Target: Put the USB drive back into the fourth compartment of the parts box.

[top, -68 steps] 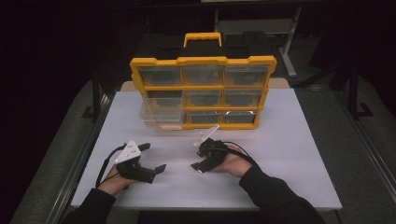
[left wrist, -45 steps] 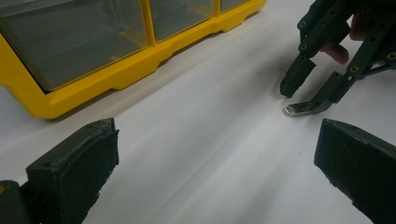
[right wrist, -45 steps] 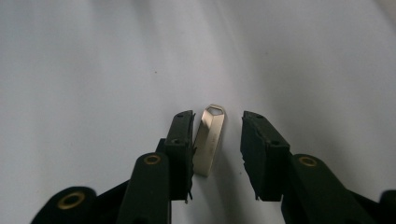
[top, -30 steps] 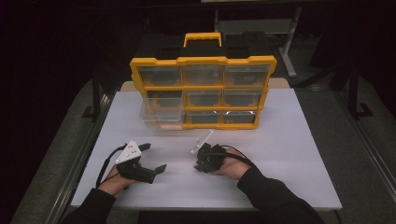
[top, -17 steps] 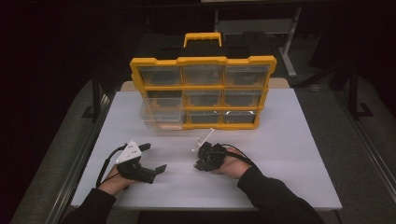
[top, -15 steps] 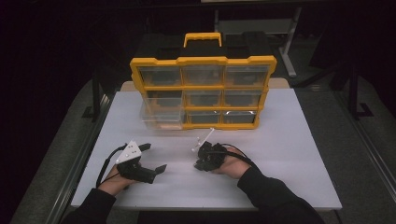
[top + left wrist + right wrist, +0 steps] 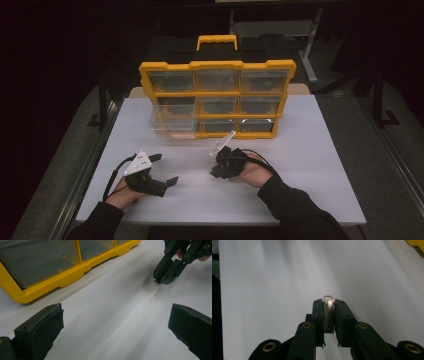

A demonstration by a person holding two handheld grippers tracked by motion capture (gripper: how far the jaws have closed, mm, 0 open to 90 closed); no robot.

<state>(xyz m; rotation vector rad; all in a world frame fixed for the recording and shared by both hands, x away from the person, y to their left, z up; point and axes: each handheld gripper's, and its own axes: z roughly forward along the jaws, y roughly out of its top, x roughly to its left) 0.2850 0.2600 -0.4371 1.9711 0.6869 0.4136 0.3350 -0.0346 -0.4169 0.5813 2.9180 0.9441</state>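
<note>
Jaws of my right gripper [image 7: 328,305], matte black blocks with brass rivets, are clenched on a small metal piece [image 7: 328,312]: thin, flat, pale silver, its tip a pointed open loop that pokes just past the pads above the smooth white table [image 7: 262,290]. My left gripper [image 7: 117,332] rests near the table's front with its blunt, scuffed black jaws released and spread wide, nothing between them. Behind stands an organizer [image 7: 218,97], glossy yellow plastic frame, boxy clear drawers, its lower left drawer [image 7: 172,121] pulled out.
</note>
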